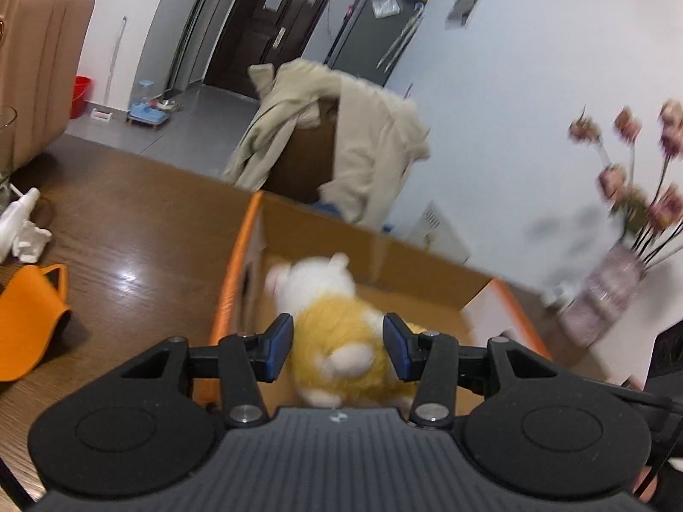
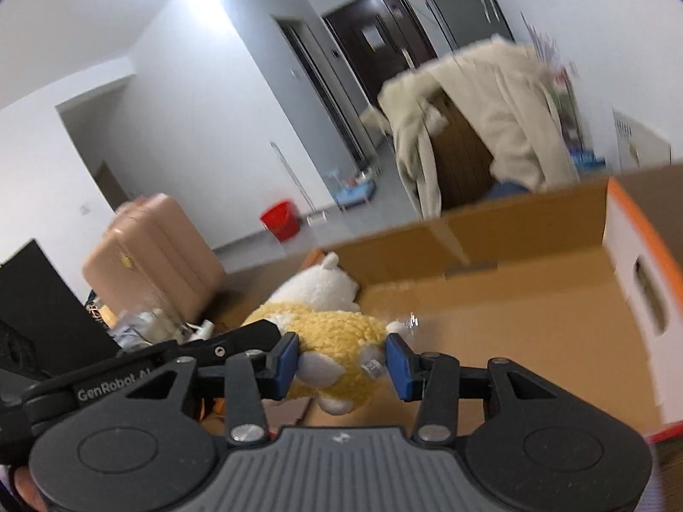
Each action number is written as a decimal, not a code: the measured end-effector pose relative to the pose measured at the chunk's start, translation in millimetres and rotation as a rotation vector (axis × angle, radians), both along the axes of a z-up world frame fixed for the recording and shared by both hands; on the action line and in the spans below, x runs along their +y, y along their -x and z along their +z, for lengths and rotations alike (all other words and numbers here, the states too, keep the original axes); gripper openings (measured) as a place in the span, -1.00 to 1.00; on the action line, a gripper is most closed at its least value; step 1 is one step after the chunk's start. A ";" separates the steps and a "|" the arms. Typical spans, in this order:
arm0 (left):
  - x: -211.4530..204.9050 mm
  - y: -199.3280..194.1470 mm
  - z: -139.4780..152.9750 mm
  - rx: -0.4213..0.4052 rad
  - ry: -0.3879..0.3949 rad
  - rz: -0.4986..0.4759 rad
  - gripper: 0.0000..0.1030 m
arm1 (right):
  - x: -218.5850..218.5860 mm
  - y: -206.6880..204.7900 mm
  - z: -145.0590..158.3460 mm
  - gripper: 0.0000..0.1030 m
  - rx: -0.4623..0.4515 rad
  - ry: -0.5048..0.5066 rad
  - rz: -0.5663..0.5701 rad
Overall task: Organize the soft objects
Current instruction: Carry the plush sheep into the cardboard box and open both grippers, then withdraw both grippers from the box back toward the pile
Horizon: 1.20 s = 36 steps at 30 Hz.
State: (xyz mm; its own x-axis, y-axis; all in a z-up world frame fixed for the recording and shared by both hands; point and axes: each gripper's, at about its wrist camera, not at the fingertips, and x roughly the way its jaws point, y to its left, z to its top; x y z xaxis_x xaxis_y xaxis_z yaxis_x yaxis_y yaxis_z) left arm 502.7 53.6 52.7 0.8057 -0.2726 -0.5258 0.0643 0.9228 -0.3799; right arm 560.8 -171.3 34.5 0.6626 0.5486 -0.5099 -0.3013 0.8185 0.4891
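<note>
Plush toy: fluffy yellow-and-white animal (image 1: 337,341), woolly nap, rounded body with stubby white limbs; it sits at the open top of the cardboard box, at its orange-edged end wall.
Cardboard box: open-topped, plain brown inside (image 2: 491,320), white outer wall with orange rim and a cut-out handle slot; only the toy shows in it.
Left gripper: blue-padded fingers (image 1: 338,347) flank the toy's rear; whether they press it I cannot tell.
Right gripper: pads (image 2: 340,360) close on the toy's sides, pinching its yellow fleece.
Table: dark, glossy wood grain (image 1: 141,230).
Orange bag: smooth, soft-sided, lying left of the box (image 1: 30,320).
Vase: ribbed glass with pink flowers (image 1: 597,298).
</note>
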 end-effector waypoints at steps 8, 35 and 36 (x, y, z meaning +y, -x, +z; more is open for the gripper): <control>4.7 39.0 31.8 -0.082 -0.132 -0.005 0.28 | 10.8 19.6 2.3 -0.18 -0.011 0.110 0.079; -12.6 339.4 81.4 -0.384 -0.315 -0.015 1.00 | -113.2 355.6 99.4 0.73 -0.479 0.337 -0.075; -10.9 349.4 73.8 -0.390 -0.323 -0.003 1.00 | -112.7 366.5 90.1 0.75 -0.485 0.326 -0.060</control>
State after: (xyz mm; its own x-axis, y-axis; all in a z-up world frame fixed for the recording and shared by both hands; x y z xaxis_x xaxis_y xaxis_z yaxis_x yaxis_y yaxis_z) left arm 153.3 42.7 126.5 0.9584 -0.1486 -0.2438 0.1477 0.9888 -0.0218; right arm 194.2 -283.9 124.5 0.8873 0.3689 -0.2769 -0.3766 0.9260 0.0268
